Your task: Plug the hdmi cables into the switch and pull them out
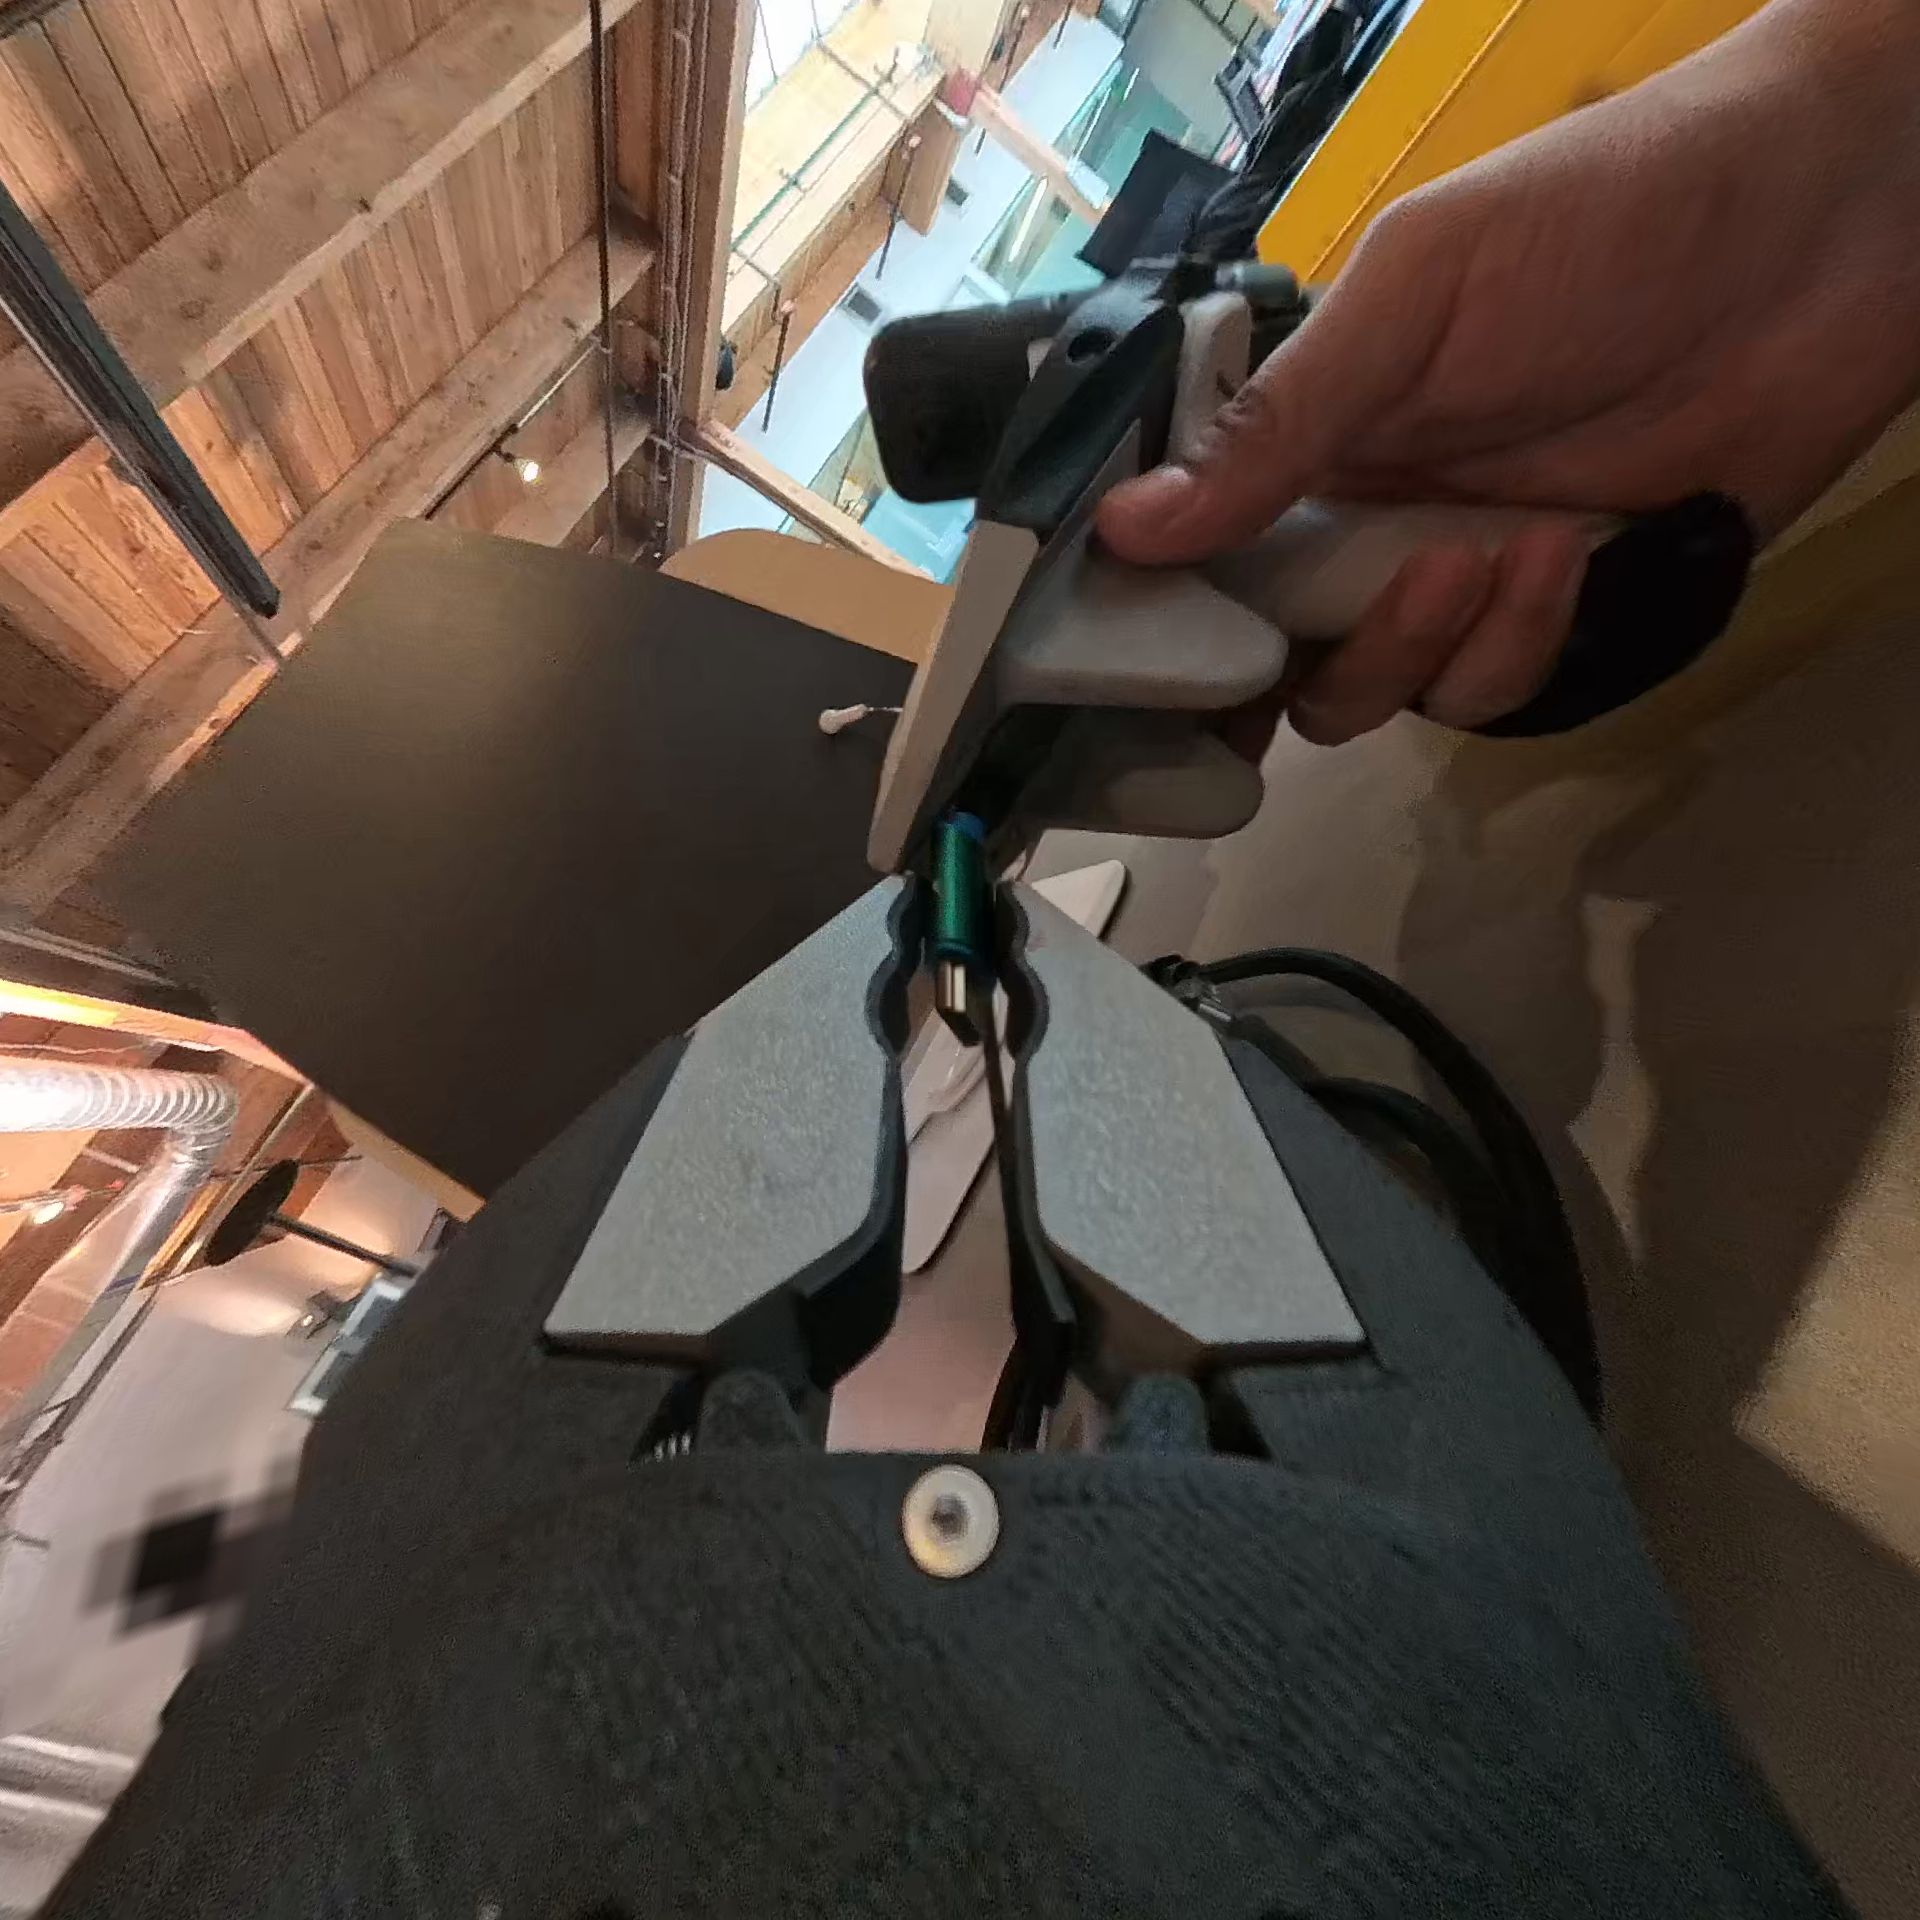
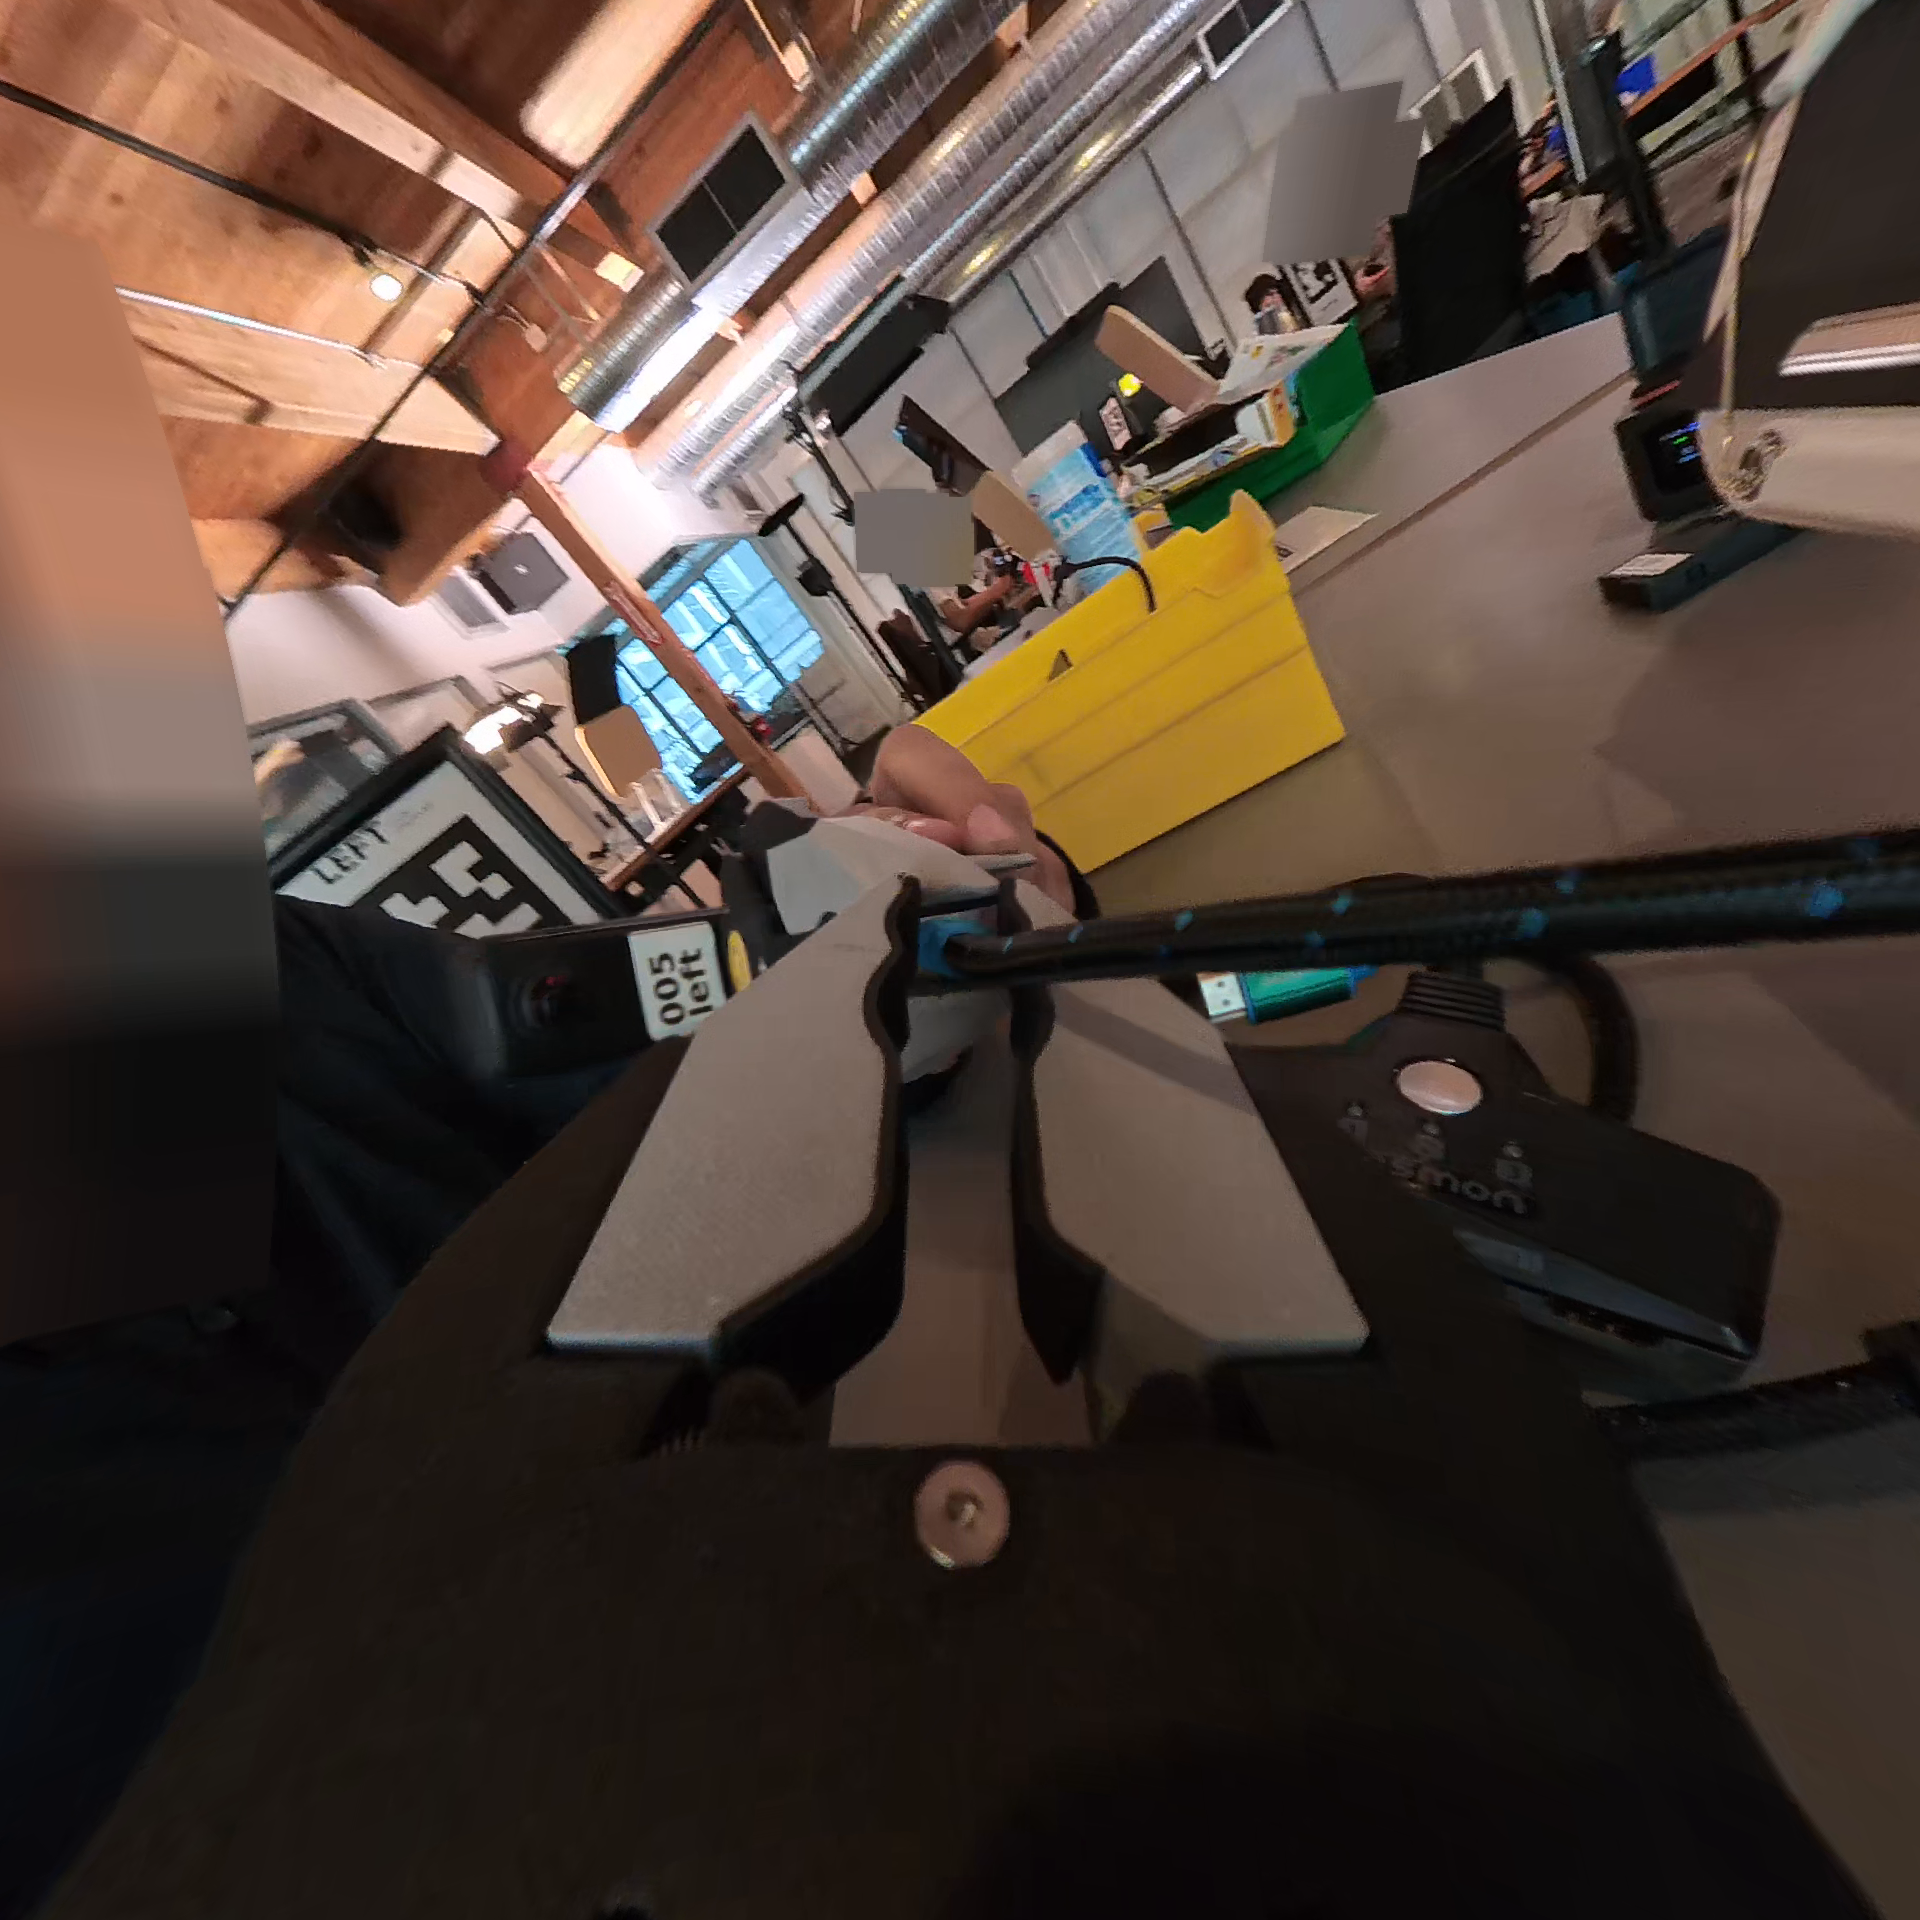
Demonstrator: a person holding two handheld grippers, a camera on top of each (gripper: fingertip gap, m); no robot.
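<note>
The left tool (image 1: 958,940) is narrowed around a green plug (image 1: 956,914) at its tips, the metal end pointing back toward the camera. The right tool (image 2: 961,925) grips the same plug by its blue collar (image 2: 932,948) where the black braided cable (image 2: 1455,914) leaves it. A second green plug (image 2: 1283,992) lies loose on the grey bench (image 2: 1558,675), just beside the black switch (image 2: 1538,1195). A yellow bin (image 2: 1132,717) stands farther back, with bare bench between.

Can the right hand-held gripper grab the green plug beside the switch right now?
Probably not: the right hand-held gripper is clamped on another cable; the green plug itself lies uncovered.
</note>
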